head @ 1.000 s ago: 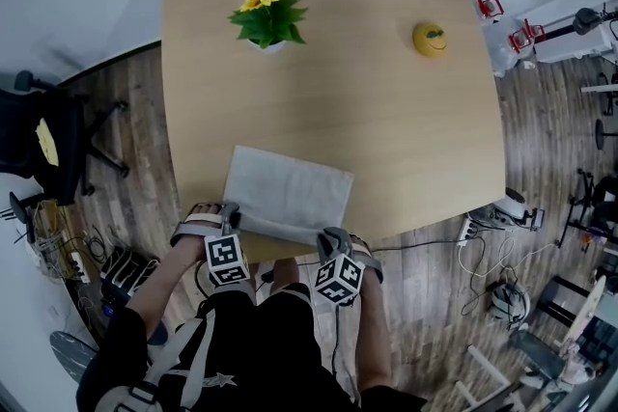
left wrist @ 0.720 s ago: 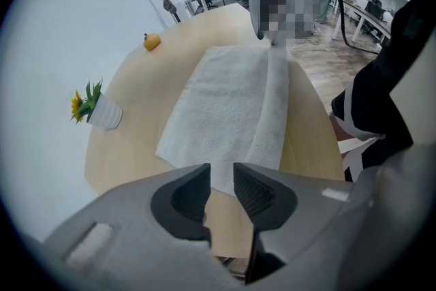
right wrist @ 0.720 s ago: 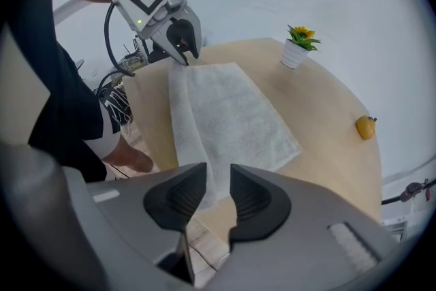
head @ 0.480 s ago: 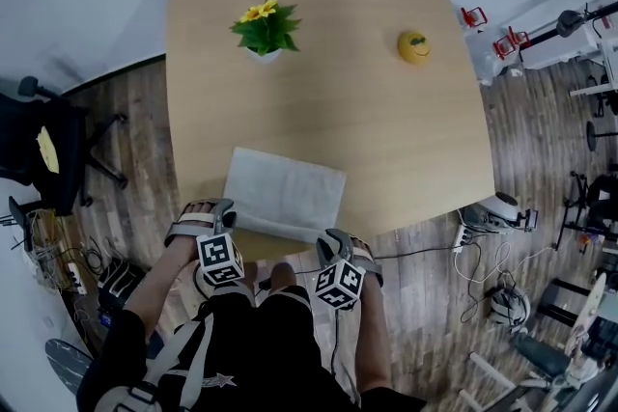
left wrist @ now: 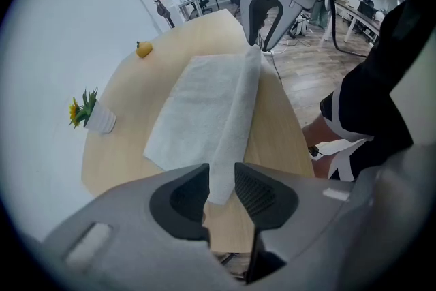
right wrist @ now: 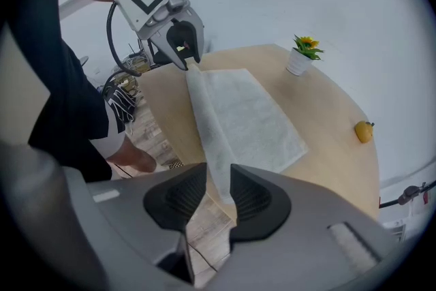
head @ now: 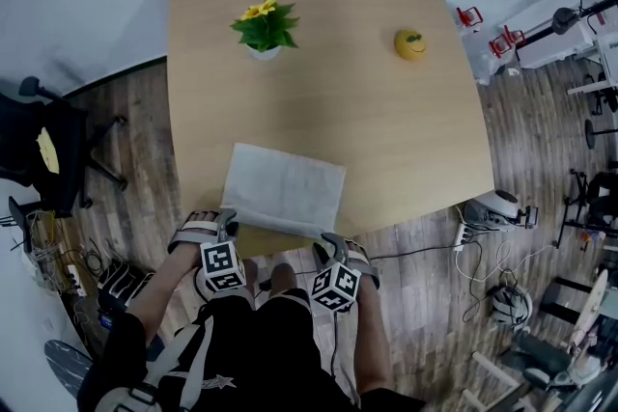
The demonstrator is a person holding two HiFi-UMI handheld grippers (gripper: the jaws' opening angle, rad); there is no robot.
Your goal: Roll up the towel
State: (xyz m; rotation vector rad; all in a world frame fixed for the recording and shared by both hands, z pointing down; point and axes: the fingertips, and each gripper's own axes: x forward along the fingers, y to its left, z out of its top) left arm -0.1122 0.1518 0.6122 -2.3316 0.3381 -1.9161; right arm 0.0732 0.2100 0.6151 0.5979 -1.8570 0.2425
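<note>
The person's black shorts (head: 261, 343) fill the bottom of the head view. Just ahead of them, both pairs of tongs point steeply down at the near rim of the table (head: 386, 140).

The left tongs (left wrist: 221, 167) have just been opening and stand narrowly parted. The left end of the white towel (head: 285, 188) shows in the gap between them. The right tongs (right wrist: 218, 167) have likewise just been opening and stand narrowly parted, with the towel's right end in their gap.

The towel lies spread on the near part of the table. Its near edge is doubled over into a thick strip that runs from one pair of tongs to the other, close to the rim.

Farther back stands a small potted plant (head: 266, 26) with yellow flowers. Well apart to its right sits a yellow fruit-shaped toy (head: 410, 44).
</note>
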